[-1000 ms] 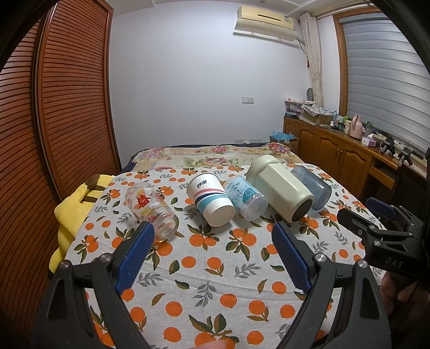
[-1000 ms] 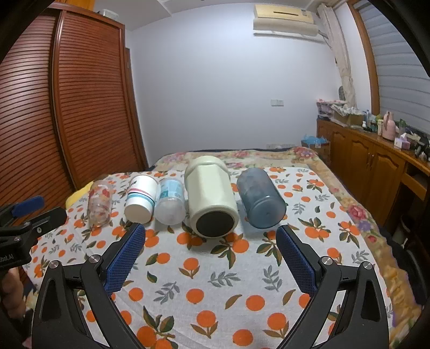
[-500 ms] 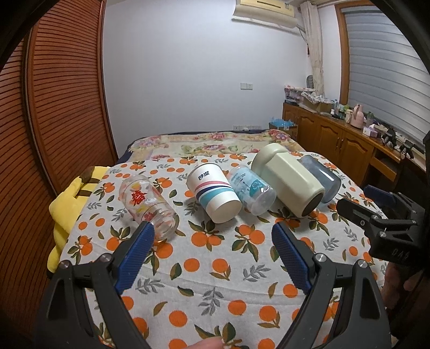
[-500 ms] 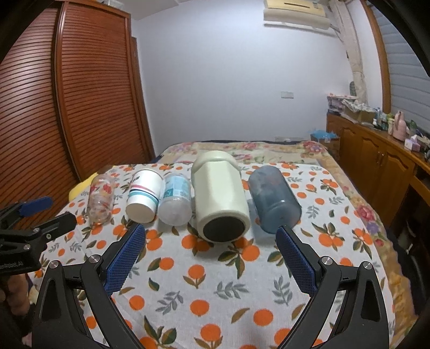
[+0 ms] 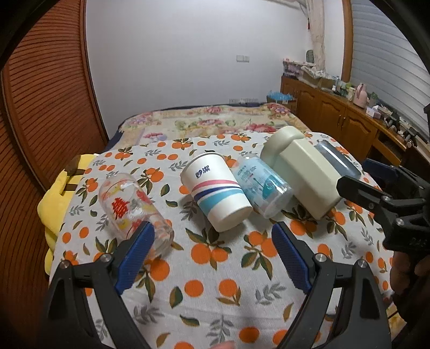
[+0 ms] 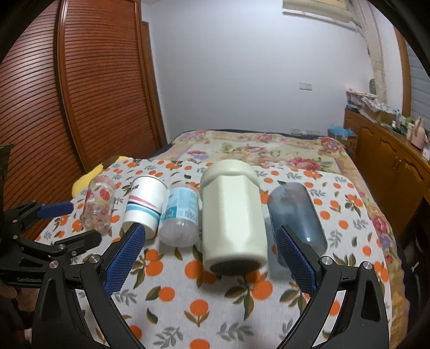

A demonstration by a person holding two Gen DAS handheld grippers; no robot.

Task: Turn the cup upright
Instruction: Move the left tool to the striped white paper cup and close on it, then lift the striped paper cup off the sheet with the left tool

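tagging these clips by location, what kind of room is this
Most likely a bedroom in a home. The cups lie on an orange-print cloth spread over a bed with a floral quilt, beside a slatted brown wooden wardrobe door, with a white wall air conditioner above.

1. The paper cup [image 5: 216, 192], lying at the centre of the left wrist frame, bore two blue Chinese characters, reading roughly "妙洁".
2. The glass tumbler [image 5: 133, 208], at left, bore a red "囍" character.
3. The small bottle [image 5: 262, 186] carried print too small to read.
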